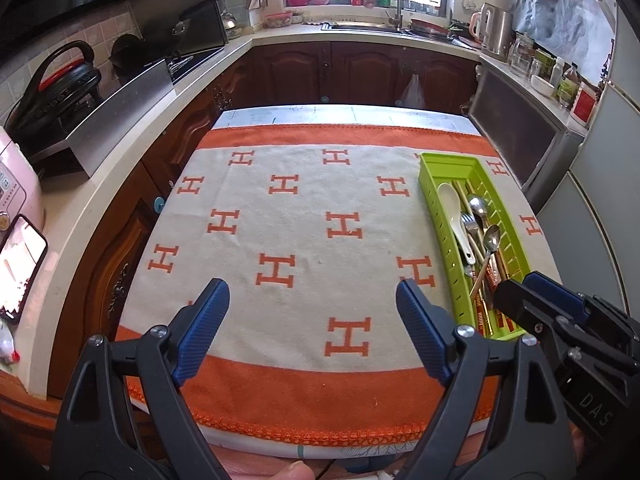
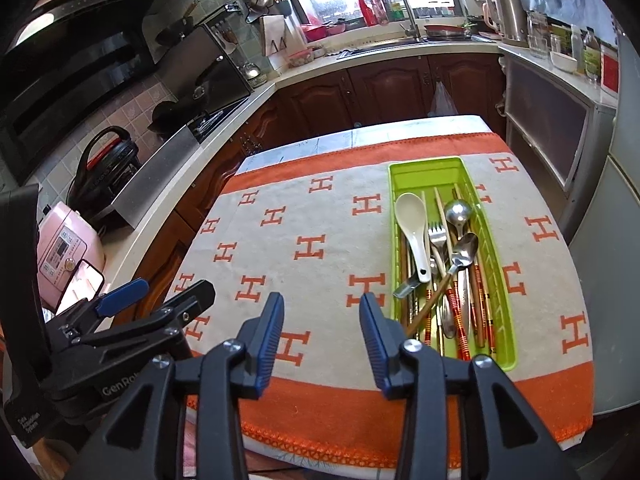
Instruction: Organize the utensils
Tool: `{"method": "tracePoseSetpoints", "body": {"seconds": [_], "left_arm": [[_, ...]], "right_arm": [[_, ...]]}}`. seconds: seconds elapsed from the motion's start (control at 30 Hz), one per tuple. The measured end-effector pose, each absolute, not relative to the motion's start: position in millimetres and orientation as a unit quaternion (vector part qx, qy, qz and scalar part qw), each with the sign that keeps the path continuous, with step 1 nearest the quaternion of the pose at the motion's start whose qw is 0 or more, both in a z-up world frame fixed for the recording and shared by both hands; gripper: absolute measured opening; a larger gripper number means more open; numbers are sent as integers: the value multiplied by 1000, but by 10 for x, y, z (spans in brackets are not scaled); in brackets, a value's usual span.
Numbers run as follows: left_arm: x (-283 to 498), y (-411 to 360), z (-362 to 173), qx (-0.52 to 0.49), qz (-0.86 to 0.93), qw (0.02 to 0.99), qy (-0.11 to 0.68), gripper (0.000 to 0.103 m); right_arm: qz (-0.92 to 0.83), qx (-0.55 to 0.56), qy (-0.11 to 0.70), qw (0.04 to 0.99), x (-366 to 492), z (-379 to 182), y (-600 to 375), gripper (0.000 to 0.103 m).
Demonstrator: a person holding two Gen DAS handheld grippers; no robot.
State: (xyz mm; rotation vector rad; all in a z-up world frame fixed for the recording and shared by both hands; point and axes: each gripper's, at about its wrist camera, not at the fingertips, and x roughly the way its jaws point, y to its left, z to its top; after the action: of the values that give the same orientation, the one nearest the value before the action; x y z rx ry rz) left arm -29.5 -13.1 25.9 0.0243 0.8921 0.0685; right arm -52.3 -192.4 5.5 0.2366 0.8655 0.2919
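A green slotted utensil tray [image 2: 506, 332] lies on the right side of the orange-and-cream cloth [image 2: 312, 216]. It holds a white ceramic spoon [image 2: 414, 232], a fork [image 2: 437, 236], metal spoons [image 2: 464, 254], a knife and several chopsticks. My right gripper [image 2: 320, 312] hovers open just left of the tray's near end, nothing between its blue pads. My left gripper [image 1: 312, 300] stands wide open over the bare cloth, empty. The tray [image 1: 448, 240] lies to its right in the left wrist view, and the right gripper [image 1: 532, 300] reaches over the tray's near end there.
Kitchen counters wrap around the table: a stove and black pots on the left, a sink [image 1: 372, 26] with tap at the back, jars and a kettle [image 1: 496, 32] on the right. A pink rice cooker [image 2: 66, 248] and a phone [image 1: 20, 264] sit on the left counter.
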Motion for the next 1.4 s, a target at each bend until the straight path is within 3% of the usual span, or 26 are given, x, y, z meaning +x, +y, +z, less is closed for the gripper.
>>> {"method": "tracePoseSetpoints", "body": {"seconds": [0.33, 1.4], "left_arm": [[-293, -110, 189, 10, 35, 900, 435, 84], [-279, 86, 94, -16, 38, 897, 440, 84]], "right_arm": [[139, 103, 416, 893, -523, 35, -1821, 47], [133, 111, 417, 892, -517, -6, -1726, 47]]}}
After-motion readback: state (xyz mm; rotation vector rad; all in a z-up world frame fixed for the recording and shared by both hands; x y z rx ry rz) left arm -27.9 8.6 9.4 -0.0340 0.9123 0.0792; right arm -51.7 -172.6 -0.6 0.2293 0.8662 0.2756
